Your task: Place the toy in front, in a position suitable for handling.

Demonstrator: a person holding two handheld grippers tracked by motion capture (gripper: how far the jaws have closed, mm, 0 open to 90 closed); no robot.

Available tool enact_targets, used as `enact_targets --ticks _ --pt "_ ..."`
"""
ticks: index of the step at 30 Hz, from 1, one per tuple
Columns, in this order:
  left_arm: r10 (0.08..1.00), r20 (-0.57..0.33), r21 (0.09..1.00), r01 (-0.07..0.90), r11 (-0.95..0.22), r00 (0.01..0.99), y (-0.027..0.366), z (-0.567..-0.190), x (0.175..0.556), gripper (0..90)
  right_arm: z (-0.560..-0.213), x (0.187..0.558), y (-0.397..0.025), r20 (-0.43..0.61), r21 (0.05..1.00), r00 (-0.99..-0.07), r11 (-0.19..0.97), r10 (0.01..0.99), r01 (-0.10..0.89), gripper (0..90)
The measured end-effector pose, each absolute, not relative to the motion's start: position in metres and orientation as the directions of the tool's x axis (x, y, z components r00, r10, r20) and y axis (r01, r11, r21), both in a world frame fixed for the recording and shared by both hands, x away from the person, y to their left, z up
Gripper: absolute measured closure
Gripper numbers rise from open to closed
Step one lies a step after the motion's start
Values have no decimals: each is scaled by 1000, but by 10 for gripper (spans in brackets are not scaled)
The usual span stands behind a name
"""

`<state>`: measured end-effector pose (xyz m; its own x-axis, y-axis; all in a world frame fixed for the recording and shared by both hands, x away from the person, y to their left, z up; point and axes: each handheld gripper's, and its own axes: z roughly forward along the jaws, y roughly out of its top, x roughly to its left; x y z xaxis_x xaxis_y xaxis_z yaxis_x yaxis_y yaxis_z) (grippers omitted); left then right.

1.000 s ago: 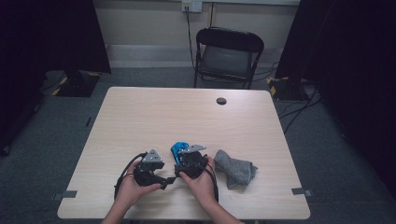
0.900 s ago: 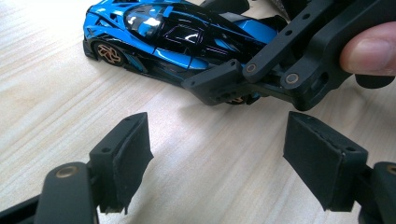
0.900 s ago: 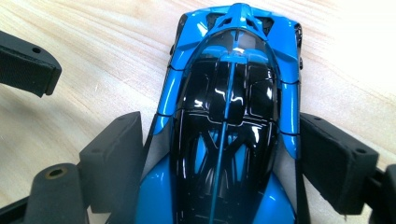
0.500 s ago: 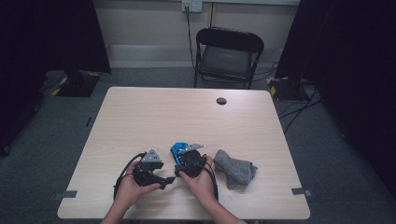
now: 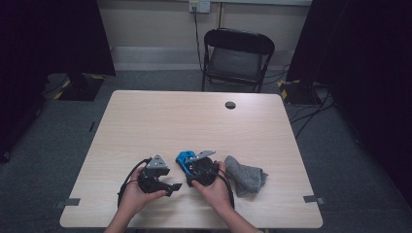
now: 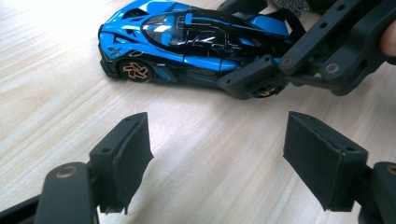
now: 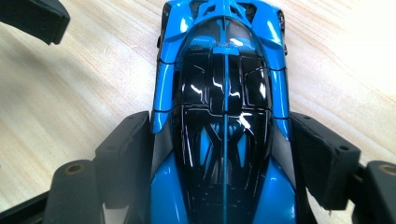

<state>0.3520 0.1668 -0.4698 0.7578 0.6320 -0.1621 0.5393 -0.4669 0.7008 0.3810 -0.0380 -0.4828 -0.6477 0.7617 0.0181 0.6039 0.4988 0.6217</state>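
A blue and black toy car (image 5: 183, 158) stands on the wooden table (image 5: 194, 121) near its front edge. My right gripper (image 5: 188, 168) is open, with its jaws straddling the rear of the car (image 7: 224, 70), one close along each side. It (image 7: 222, 154) reaches in from behind the car. My left gripper (image 5: 173, 184) lies just left of the car and points at its side. In the left gripper view my left gripper (image 6: 217, 154) is open over bare wood, the car (image 6: 187, 42) a short way beyond it.
A crumpled grey cloth (image 5: 245, 177) lies right of my right hand. A black round grommet (image 5: 230, 105) sits near the table's far edge, and a black folding chair (image 5: 235, 58) stands behind it. A jaw of the left gripper (image 7: 32, 18) appears at top left of the right gripper view.
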Motion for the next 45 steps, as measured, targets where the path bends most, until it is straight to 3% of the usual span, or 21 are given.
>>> enact_targets --ticks 6,9,17,22,37,45 --pt "627 -167 698 540 -470 761 164 -472 353 226 -483 384 -37 34 662 -643 465 765 588 248" --pt "626 -172 698 543 -468 761 164 -473 354 226 -481 389 -34 67 673 -636 436 769 597 204" --pt "620 -177 695 543 -472 765 163 -476 355 226 -490 405 -22 73 668 -624 426 778 610 225" --pt "629 -174 692 549 -469 758 165 -476 356 226 -489 404 -21 24 662 -644 470 765 584 259" --pt "640 -176 698 553 -454 748 172 -474 355 226 -480 402 -32 18 653 -713 532 701 539 280" --pt "657 -181 707 561 -430 732 180 -471 356 225 -473 394 -33 11 677 -793 579 609 455 280"
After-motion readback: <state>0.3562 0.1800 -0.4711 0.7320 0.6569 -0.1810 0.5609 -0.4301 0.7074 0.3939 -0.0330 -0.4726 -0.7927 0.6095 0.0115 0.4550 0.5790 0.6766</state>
